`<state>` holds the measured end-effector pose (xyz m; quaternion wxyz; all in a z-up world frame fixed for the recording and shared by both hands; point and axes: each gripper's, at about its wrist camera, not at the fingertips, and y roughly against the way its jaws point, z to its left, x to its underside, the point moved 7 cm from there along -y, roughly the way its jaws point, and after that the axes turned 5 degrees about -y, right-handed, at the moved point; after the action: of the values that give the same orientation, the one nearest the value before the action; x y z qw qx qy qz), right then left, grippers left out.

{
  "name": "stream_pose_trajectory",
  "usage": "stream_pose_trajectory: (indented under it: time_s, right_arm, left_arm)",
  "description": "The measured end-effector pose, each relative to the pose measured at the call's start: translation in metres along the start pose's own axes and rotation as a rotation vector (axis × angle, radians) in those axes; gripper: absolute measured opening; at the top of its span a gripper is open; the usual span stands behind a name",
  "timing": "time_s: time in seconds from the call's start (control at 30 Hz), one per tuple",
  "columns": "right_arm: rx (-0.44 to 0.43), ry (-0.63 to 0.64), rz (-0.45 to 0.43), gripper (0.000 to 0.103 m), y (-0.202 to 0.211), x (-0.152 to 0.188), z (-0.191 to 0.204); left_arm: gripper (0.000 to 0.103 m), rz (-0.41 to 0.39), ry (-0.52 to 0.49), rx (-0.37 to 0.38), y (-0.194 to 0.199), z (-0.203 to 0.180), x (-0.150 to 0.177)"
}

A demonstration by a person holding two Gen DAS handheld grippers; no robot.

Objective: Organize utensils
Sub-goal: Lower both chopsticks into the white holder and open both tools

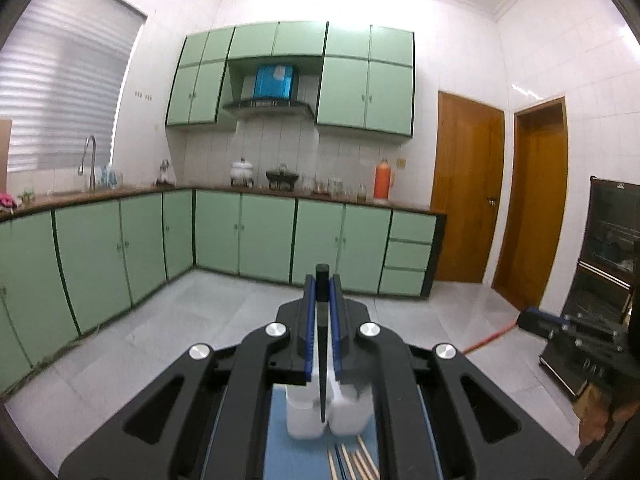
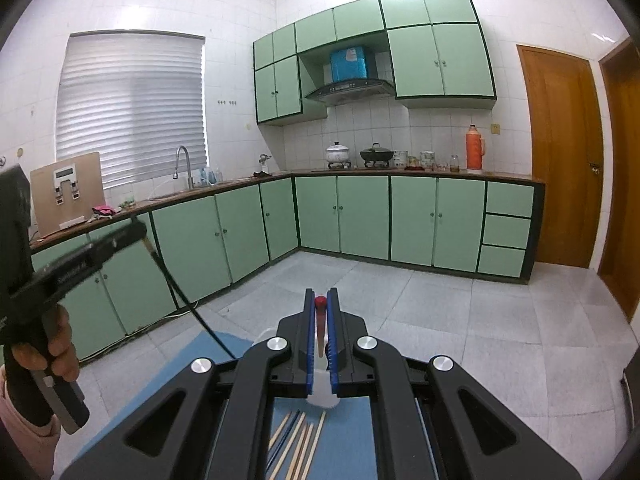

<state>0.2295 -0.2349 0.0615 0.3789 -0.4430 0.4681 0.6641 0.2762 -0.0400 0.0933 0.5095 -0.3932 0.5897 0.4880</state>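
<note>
My left gripper (image 1: 322,286) is shut on a black chopstick (image 1: 321,344) that hangs point down over a white two-part holder (image 1: 304,420) on a blue mat (image 1: 280,448). My right gripper (image 2: 320,300) is shut on a red-topped chopstick (image 2: 320,320) that points down toward a white container (image 2: 320,398). Several wooden chopsticks and a dark one (image 2: 300,444) lie on the blue mat (image 2: 352,448) below it. They also show in the left wrist view (image 1: 356,464). The left gripper's handle (image 2: 76,256) shows at the left of the right wrist view.
Green kitchen cabinets (image 1: 216,236) and a counter with pots and an orange thermos (image 1: 383,180) line the far walls. A black rack (image 1: 600,292) stands at the right. Grey tiled floor (image 2: 460,320) lies beyond the mat.
</note>
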Motion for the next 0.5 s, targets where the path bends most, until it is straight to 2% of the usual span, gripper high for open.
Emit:
stream_pose_trajectory:
  time_s: [0.2, 0.3, 0.5]
  right_arm:
    - [0.012, 0.007, 0.029, 0.005, -0.046, -0.004, -0.001]
    - [0.019, 0.015, 0.071, 0.005, -0.074, 0.004, -0.002]
    - [0.013, 0.024, 0.174, 0.005, -0.124, 0.034, -0.001]
  left_arm:
    - [0.006, -0.028, -0.003, -0.023, -0.048, -0.007, -0.004]
    - [0.006, -0.003, 0.004, -0.019, -0.073, -0.006, 0.007]
    - [0.006, 0.099, 0.012, -0.010, -0.120, 0.003, 0.043]
